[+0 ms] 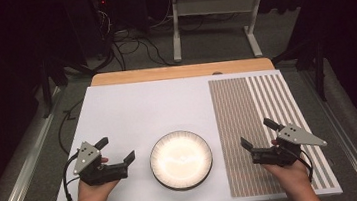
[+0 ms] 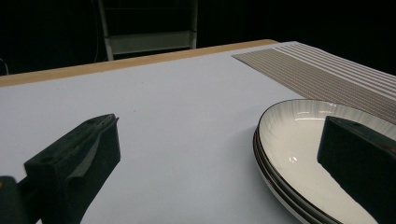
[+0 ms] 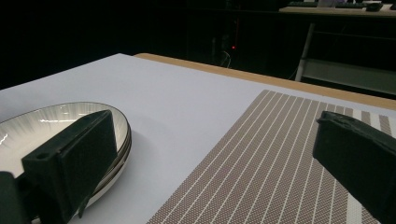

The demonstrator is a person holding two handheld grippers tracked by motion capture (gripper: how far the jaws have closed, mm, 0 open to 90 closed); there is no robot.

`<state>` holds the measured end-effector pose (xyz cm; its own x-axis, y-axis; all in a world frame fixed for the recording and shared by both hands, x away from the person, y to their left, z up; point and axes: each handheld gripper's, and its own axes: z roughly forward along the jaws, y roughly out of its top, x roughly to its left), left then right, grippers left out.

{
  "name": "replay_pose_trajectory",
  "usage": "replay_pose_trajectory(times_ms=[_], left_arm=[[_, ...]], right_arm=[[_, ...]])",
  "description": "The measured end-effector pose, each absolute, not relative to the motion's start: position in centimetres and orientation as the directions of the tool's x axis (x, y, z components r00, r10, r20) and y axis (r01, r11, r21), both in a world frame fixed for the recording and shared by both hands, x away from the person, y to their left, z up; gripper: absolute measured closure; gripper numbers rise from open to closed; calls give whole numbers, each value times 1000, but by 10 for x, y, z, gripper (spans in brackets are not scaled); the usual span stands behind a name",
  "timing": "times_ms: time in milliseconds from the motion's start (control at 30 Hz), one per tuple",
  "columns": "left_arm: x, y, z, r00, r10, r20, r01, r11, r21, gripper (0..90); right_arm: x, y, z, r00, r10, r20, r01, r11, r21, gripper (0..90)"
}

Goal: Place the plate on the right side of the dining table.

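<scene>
White ribbed round ceramic plates (image 1: 181,159), stacked with dark rims, sit between both grippers. The left gripper (image 1: 119,149), jaws wide and empty, lies just beside the stack; the right gripper (image 1: 259,133), also wide and empty, hovers farther off over the brown striped woven placemat (image 1: 249,118)

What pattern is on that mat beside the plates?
The placemat has brown and white stripes, clearest in the high view.

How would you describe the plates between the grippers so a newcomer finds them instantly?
On the white table sheet, left of the brown striped placemat, sits a stack of round white plates with thin dark rims. It is the only crockery there, glossy and finely ribbed.
</scene>
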<state>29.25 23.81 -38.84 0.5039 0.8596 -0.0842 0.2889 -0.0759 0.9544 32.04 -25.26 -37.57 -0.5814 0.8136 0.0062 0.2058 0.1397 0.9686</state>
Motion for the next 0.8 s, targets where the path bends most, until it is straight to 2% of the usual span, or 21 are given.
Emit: replay_pose_trajectory(times_ms=[800], left_arm=[[291, 238, -388, 514, 853, -92, 288, -71, 955, 4]], right_arm=[[320, -252, -376, -581, 814, 2, 207, 145, 967, 9]])
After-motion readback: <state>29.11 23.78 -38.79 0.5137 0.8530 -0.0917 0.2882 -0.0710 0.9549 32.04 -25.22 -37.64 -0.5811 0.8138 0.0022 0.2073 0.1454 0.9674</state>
